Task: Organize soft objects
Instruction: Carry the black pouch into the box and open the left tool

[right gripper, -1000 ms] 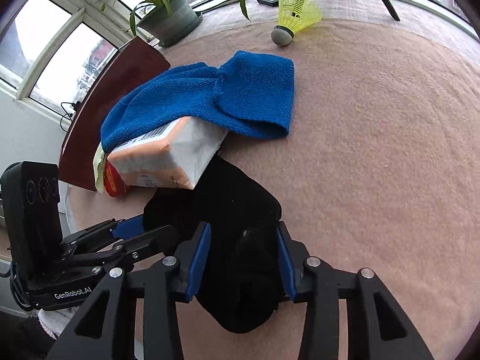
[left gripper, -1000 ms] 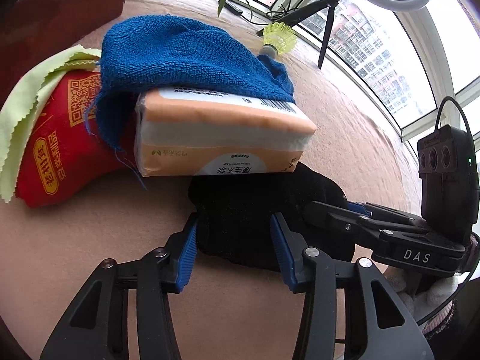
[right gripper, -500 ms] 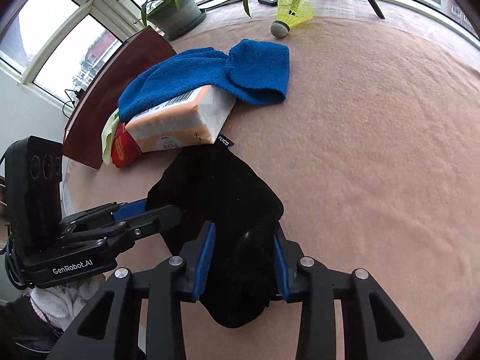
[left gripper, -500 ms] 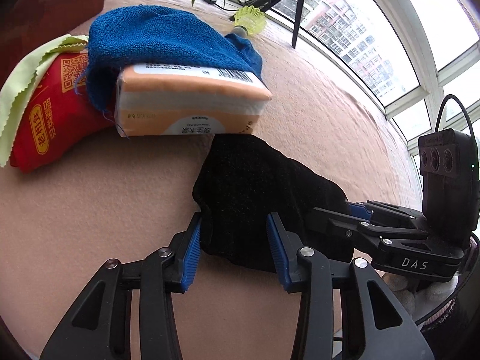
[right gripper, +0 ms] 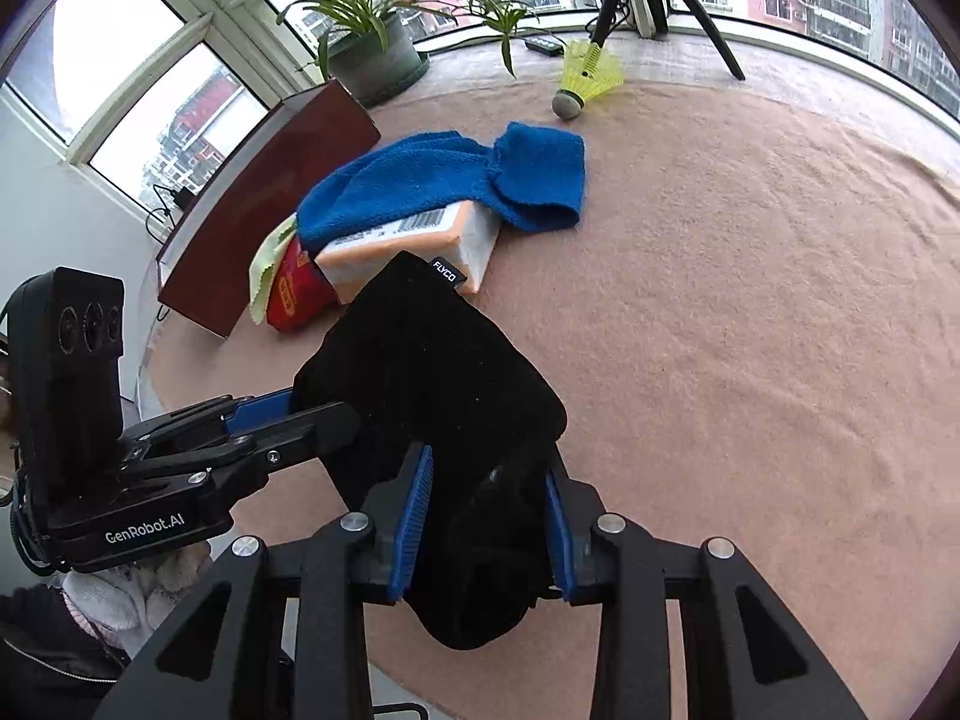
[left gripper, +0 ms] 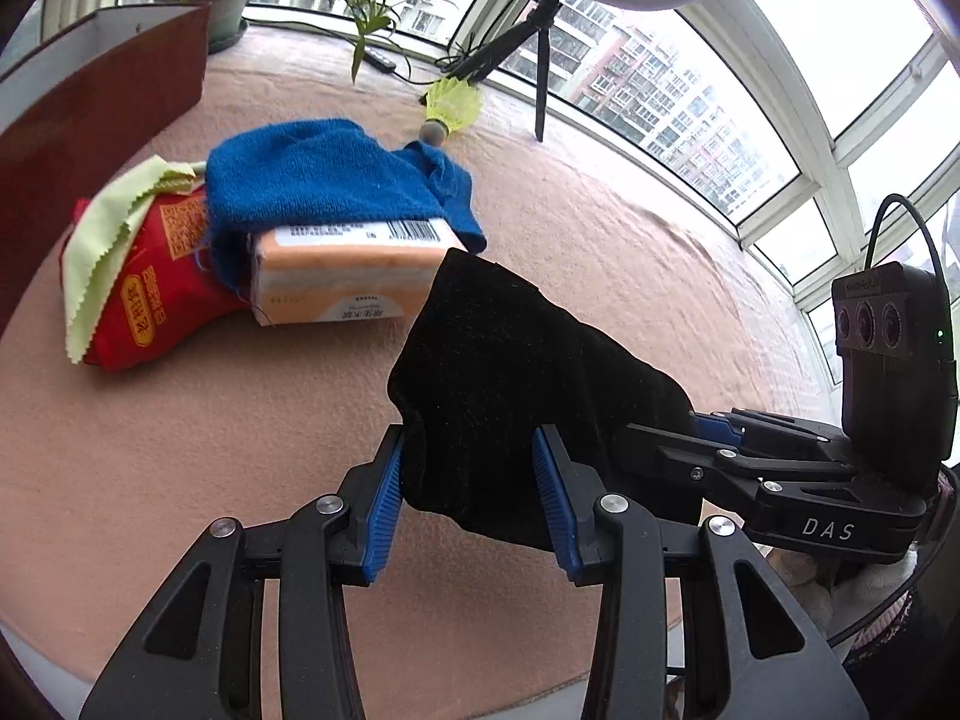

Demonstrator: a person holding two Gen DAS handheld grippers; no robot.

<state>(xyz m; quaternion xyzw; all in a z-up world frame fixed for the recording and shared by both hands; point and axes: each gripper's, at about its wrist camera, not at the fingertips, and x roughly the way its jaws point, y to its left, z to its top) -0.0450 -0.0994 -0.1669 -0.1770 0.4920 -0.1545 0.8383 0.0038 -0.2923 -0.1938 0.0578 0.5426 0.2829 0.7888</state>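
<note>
A black velvet pouch [left gripper: 510, 360] with a small white-lettered label [right gripper: 445, 272] hangs lifted over the table, in front of the pile. My left gripper [left gripper: 468, 438] is shut on its near left edge, blue pads pressed into the cloth. My right gripper [right gripper: 489, 462] is shut on the other end, where the cloth bunches between the pads. Each gripper shows in the other's view: the right gripper [left gripper: 690, 426] and the left gripper [right gripper: 300, 408]. Behind lie a blue towel [left gripper: 324, 180] draped over an orange tissue pack [left gripper: 348, 276], a red packet [left gripper: 150, 282] and a pale green cloth [left gripper: 102, 228].
A yellow shuttlecock [right gripper: 585, 78] lies at the far side of the pinkish table cover [right gripper: 750, 300]. A brown board [right gripper: 264, 204] stands at the left edge behind the pile. A potted plant [right gripper: 372, 60] and tripod legs [left gripper: 540, 60] stand by the windows.
Both grippers have risen and drawn back from the pile, taking the black pouch with them. It has come away from the tissue pack and off the table.
</note>
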